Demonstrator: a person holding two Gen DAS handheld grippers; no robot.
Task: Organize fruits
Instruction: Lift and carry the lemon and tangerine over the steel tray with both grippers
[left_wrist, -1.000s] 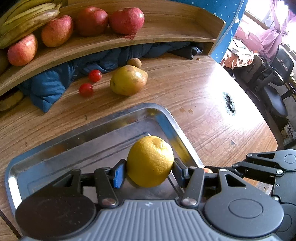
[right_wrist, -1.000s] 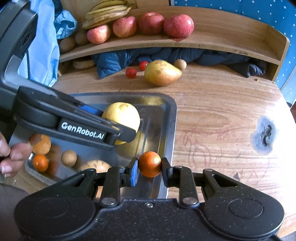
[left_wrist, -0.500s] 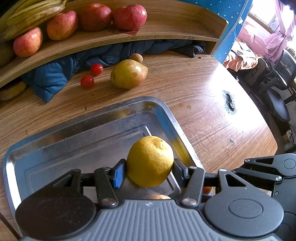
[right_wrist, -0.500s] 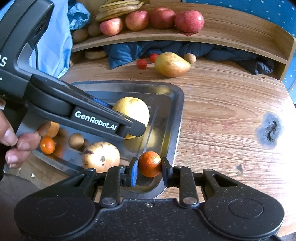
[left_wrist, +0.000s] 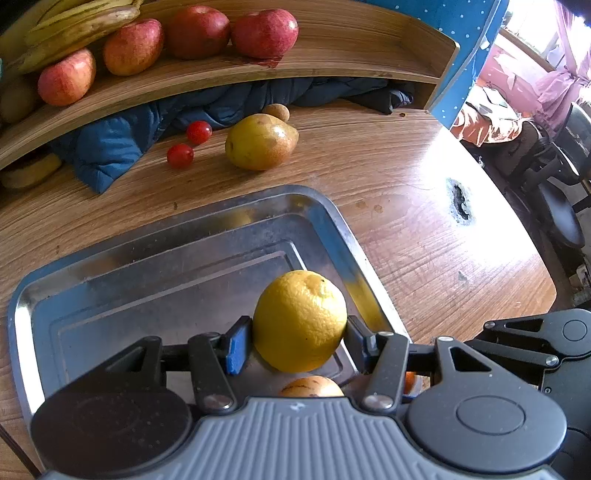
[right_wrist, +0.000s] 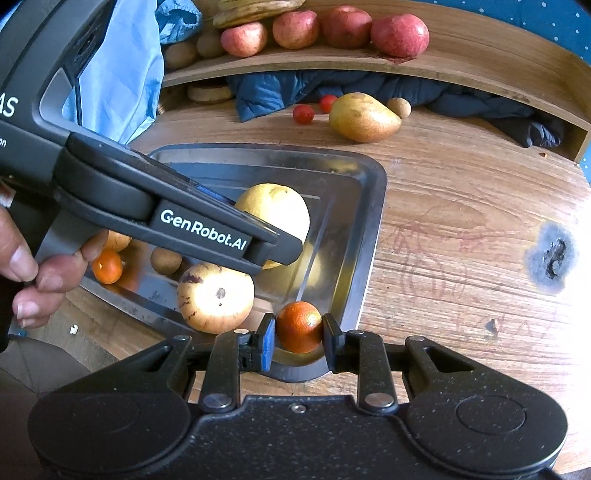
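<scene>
My left gripper (left_wrist: 295, 341) is shut on a large yellow citrus fruit (left_wrist: 300, 320), held just above the steel tray (left_wrist: 110, 266) near its right rim. From the right wrist view the same fruit (right_wrist: 275, 210) hangs over the tray (right_wrist: 365, 236), partly hidden by the left gripper's arm. A small orange (right_wrist: 299, 326) sits pinched in my right gripper (right_wrist: 298, 338), over the tray's near right corner. In the tray lie a pale speckled round fruit (right_wrist: 216, 297), a small brown fruit (right_wrist: 166, 260) and two small oranges (right_wrist: 107, 266).
A mango (left_wrist: 260, 146), two cherry tomatoes (left_wrist: 180, 156) and a small brown fruit (left_wrist: 276, 110) lie on the wooden table behind the tray. Above a blue cloth (left_wrist: 110, 147), a curved wooden shelf (left_wrist: 221, 70) carries red apples (left_wrist: 264, 33) and bananas. A person's hand (right_wrist: 29, 280) grips the left tool.
Both grippers have drawn back toward the near side, each keeping its fruit. The speckled fruit and the near part of the tray have come into view.
</scene>
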